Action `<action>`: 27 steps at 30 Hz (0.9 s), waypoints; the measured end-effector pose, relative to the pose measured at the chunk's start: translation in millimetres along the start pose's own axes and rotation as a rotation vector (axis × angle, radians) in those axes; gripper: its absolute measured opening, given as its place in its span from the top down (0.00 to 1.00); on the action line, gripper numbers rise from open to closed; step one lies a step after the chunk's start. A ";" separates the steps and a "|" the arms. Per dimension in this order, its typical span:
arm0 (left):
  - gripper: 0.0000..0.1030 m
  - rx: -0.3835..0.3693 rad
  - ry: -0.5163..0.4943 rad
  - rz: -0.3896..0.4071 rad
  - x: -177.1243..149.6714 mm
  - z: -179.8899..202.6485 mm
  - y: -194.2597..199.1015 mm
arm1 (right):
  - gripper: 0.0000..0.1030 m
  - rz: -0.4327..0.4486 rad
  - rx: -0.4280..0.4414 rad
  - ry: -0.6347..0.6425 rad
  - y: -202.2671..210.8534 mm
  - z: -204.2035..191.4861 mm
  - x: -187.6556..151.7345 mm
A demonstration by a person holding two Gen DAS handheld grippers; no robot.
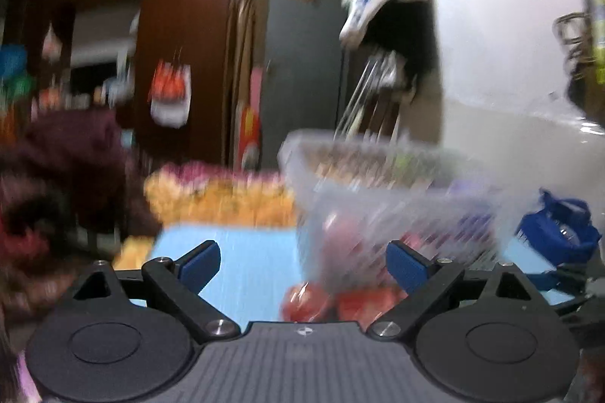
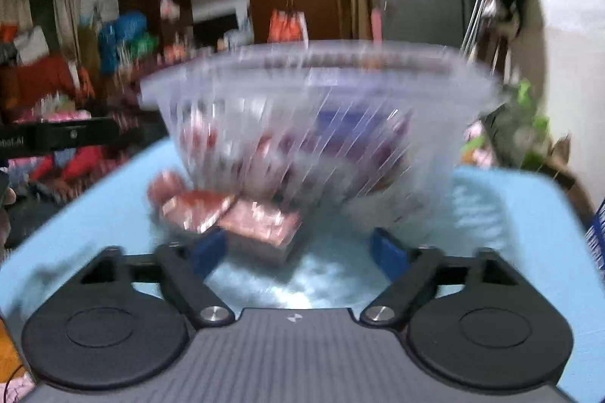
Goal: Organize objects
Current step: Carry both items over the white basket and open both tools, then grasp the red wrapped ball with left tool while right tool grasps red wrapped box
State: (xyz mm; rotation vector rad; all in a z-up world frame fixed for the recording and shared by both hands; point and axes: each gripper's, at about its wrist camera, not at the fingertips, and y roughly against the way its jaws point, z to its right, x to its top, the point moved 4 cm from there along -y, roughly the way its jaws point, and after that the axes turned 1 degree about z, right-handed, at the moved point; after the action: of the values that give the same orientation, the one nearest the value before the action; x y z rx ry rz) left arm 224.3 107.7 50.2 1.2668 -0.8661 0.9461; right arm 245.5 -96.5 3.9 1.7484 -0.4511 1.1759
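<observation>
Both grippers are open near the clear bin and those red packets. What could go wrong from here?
1. Both views are motion-blurred, so aiming the right gripper at the red packets may miss or pinch two at once.
2. The packets lie against the clear bin; closing there could shove the bin across the blue table.
3. The left gripper, open near the bin's wall, might clip it.

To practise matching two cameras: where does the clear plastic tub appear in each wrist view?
Left wrist: clear plastic tub sits right of centre, above the right finger.
Right wrist: tub fills the centre, ahead of the open gripper.
Shared landmark: red packets on the blue table.
</observation>
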 end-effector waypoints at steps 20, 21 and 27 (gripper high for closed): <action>0.08 0.062 0.029 -0.172 -32.9 -19.3 -52.2 | 0.39 -0.042 0.071 0.001 -0.5 -5.6 -15.6; 0.08 0.072 0.030 -0.168 -32.6 -19.9 -52.1 | 0.39 -0.037 0.068 0.004 1.9 -3.6 -16.2; 0.09 0.100 0.011 -0.186 -32.2 -12.1 -60.8 | 0.41 -0.011 0.053 -0.022 20.3 20.2 -27.8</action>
State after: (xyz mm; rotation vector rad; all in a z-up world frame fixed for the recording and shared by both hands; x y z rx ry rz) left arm 268.6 113.4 -3.6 1.4010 -0.6861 0.8553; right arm 228.2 -128.9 -11.7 1.8090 -0.4267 1.1710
